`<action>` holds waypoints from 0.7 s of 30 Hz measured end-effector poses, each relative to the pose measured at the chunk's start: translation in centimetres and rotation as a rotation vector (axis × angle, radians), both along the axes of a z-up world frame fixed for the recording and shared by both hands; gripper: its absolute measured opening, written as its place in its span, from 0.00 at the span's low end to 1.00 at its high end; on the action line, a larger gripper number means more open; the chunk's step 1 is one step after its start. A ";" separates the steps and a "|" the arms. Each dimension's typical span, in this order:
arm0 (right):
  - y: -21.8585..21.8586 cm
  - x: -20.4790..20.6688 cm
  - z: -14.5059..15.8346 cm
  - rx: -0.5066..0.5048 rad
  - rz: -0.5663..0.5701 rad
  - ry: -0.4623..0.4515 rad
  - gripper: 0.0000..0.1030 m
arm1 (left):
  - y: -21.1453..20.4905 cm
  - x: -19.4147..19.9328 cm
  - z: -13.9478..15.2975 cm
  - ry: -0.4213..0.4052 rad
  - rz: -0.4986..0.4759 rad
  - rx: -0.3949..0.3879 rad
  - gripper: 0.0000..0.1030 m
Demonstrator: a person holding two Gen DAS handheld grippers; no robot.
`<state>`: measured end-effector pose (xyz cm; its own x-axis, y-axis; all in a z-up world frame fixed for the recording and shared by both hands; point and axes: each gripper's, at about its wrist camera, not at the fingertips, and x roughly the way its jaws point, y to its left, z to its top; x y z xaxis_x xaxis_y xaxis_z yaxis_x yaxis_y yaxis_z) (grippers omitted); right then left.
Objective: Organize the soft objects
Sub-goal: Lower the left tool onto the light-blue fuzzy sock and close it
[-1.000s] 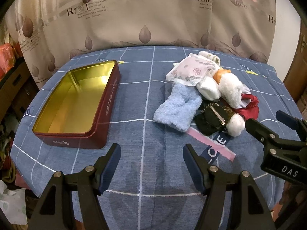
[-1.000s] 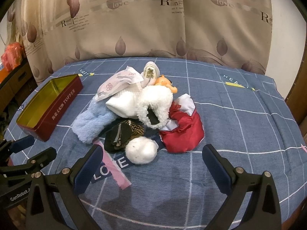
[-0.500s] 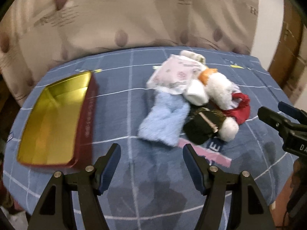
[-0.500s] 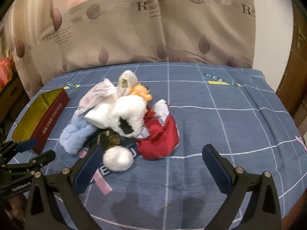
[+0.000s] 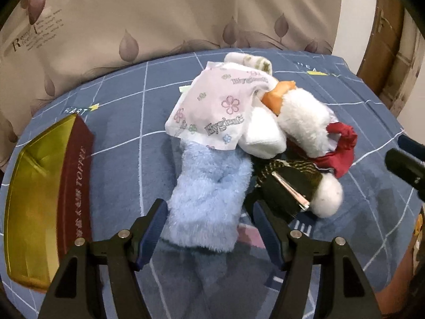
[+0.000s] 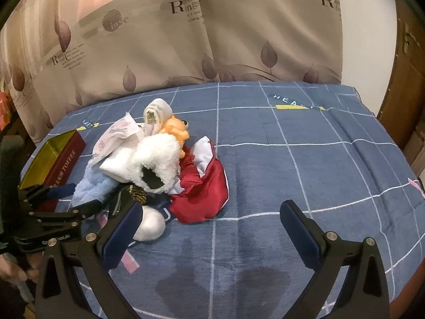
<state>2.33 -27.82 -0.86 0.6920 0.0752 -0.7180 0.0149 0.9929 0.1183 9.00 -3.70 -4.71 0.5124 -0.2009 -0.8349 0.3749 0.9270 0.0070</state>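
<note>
1. Red toffee tin (image 5: 47, 186): lidless, gold interior bare, left of the soft pile.
2. Left gripper (image 5: 209, 228): jaws spread around the blue fuzzy sock (image 5: 209, 186), not clamped.
3. Right gripper (image 6: 209, 228): wide open, empty.

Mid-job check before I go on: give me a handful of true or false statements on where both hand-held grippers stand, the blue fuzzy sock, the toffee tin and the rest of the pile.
1. The left hand-held gripper is open, its fingers either side of the near end of the blue fuzzy sock. True.
2. The toffee tin already holds a sock. False: its gold inside shows nothing in it.
3. The right hand-held gripper is shut on the red pouch. False: it is open, holding nothing, with the pouch beyond its fingers.
4. A floral tissue pack lies on the far end of the blue sock. True.
5. The white pompom sits inside the tin. False: it lies on the blue cloth beside the dark pouch.
</note>
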 end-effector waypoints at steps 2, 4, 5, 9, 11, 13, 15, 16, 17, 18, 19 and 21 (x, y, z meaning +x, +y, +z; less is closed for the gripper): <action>-0.1 0.1 -0.1 0.005 -0.005 0.003 0.99 | -0.3 0.4 -0.5 -0.001 -0.014 0.004 0.67; -0.1 0.2 -0.4 0.007 -0.002 0.011 0.99 | -0.5 0.7 -0.9 -0.003 -0.017 0.009 0.67; -0.1 0.2 -0.5 0.007 0.000 0.015 0.99 | -0.4 0.7 -1.0 -0.001 -0.021 0.006 0.67; 0.1 0.4 -1.0 0.006 0.015 0.030 0.99 | -0.5 1.7 -1.9 0.013 -0.019 0.005 0.65; 0.2 0.5 -1.1 0.006 0.022 0.032 0.99 | -0.3 2.0 -2.3 0.021 -0.004 -0.007 0.49; 0.5 0.5 -1.2 0.001 0.029 0.033 0.99 | -0.1 2.0 -2.5 0.013 0.007 0.004 0.41; 0.8 0.5 -1.3 -0.003 0.040 0.037 0.99 | 0.2 1.9 -2.3 0.013 0.008 -0.003 0.31; 1.1 0.5 -1.4 -0.006 0.053 0.039 0.99 | 0.6 1.8 -2.2 0.019 0.015 -0.013 0.29; 1.4 0.5 -1.4 -0.010 0.062 0.040 0.99 | 0.9 1.8 -2.0 0.021 0.023 -0.017 0.27; 1.7 0.5 -1.4 -0.015 0.073 0.039 0.99 | 1.1 1.7 -1.9 0.023 0.029 -0.021 0.26; 2.0 0.4 -1.4 -0.021 0.092 0.038 0.99 | 1.3 1.6 -1.7 0.027 0.036 -0.026 0.26; 2.7 0.2 -1.4 -0.034 0.142 0.035 0.99 | 1.7 1.2 -1.4 0.029 0.044 -0.036 0.26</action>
